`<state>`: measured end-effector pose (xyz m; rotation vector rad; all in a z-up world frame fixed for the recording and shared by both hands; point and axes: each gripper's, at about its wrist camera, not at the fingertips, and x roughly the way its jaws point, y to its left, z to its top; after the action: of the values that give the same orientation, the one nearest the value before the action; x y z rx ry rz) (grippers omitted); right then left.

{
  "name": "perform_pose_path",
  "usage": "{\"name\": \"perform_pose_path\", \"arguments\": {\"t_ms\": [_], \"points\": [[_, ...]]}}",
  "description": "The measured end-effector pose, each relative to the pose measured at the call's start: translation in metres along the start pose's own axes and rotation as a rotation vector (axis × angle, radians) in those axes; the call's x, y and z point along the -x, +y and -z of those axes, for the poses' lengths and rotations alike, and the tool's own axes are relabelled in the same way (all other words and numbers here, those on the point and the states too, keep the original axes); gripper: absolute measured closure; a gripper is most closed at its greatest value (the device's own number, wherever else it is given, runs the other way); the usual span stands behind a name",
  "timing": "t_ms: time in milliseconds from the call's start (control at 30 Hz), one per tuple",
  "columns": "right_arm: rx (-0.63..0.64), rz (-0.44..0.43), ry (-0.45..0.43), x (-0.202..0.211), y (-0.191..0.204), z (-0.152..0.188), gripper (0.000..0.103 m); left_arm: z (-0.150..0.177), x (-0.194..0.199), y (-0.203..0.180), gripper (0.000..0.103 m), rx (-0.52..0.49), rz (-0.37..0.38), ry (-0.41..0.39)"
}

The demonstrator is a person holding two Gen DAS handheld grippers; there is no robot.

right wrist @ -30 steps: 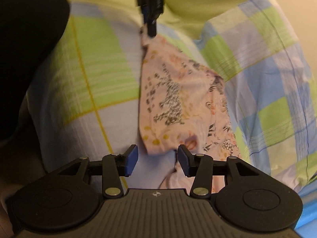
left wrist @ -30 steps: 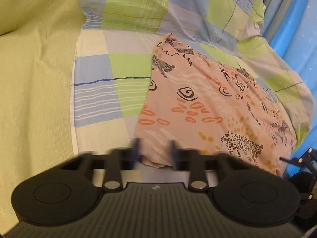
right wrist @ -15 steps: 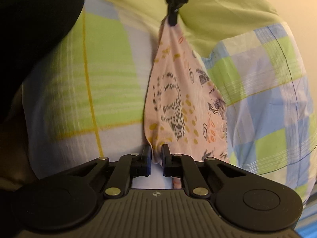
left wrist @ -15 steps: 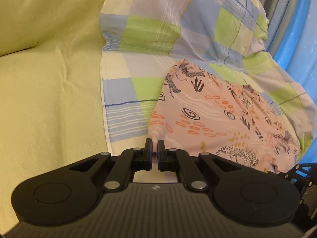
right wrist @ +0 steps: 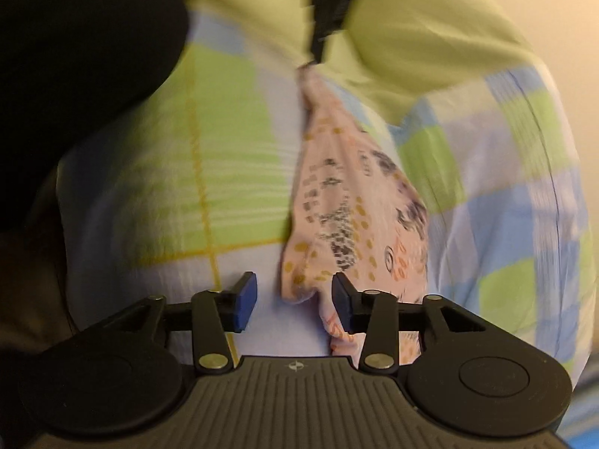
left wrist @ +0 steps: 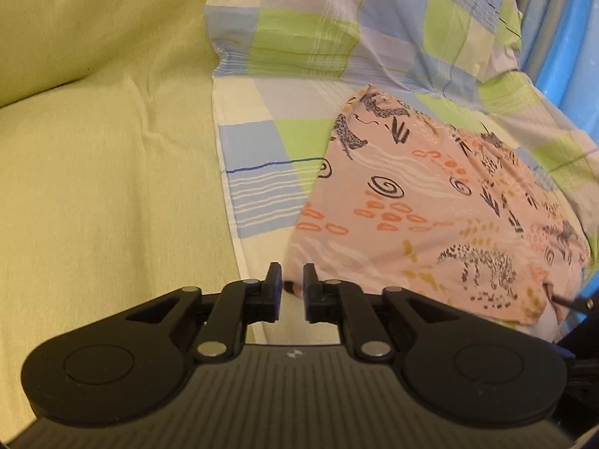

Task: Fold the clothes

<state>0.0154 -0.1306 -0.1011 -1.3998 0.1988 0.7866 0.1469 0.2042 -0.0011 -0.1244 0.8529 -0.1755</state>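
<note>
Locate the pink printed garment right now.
In the left wrist view the pink printed garment lies right of centre on the checked sheet, its near corner between the left gripper fingers.

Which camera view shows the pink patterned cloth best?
The left wrist view: the pink patterned cloth lies spread and sharp on the checked sheet. The right wrist view shows it blurred, bunched and narrow.

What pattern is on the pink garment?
Leopards, black spirals and orange ovals on the pink garment; clearest in the left wrist view.
</note>
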Motion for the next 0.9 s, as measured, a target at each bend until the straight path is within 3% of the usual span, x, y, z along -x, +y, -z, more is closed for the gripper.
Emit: {"name": "perform_pose_path", "arguments": {"t_ms": [167,233,300,400,467,567,667,800,833,867,900], "points": [[0.128,0.011,-0.009,-0.003,0.002,0.004,0.063,0.003,-0.002,-0.002,0.083,0.004,0.011,0.004],[0.073,-0.040,-0.016,0.002,-0.008,0.009,0.063,0.004,-0.003,-0.004,0.082,0.003,0.020,0.002],[-0.164,-0.152,0.003,0.004,-0.033,0.015,0.063,0.004,-0.004,-0.006,0.081,0.001,0.028,-0.002],[-0.734,-0.373,0.040,-0.004,-0.083,0.037,0.061,0.005,-0.007,-0.009,0.078,-0.004,0.038,-0.009],[-1.104,-0.497,0.055,-0.015,-0.103,0.062,0.051,0.004,-0.009,-0.009,0.078,-0.014,0.035,-0.007],[-1.462,-0.577,0.060,-0.030,-0.111,0.092,0.050,0.001,-0.010,-0.010,0.078,-0.046,0.021,-0.008],[-1.704,-0.601,0.031,-0.042,-0.110,0.110,0.050,-0.001,-0.009,-0.009,0.077,-0.084,-0.009,-0.004],[-1.845,-0.631,-0.046,-0.051,-0.102,0.114,0.050,-0.001,-0.013,0.001,0.078,-0.062,0.008,0.015],[-1.873,-0.645,-0.067,-0.054,-0.100,0.114,0.058,-0.001,-0.015,0.004,0.078,-0.051,0.026,0.022],[-1.910,-0.656,-0.076,-0.057,-0.097,0.115,0.078,0.000,-0.018,0.005,0.080,-0.039,0.041,0.028],[-1.958,-0.663,-0.069,-0.060,-0.091,0.117,0.089,0.000,-0.021,0.006,0.086,-0.030,0.051,0.034]]}}
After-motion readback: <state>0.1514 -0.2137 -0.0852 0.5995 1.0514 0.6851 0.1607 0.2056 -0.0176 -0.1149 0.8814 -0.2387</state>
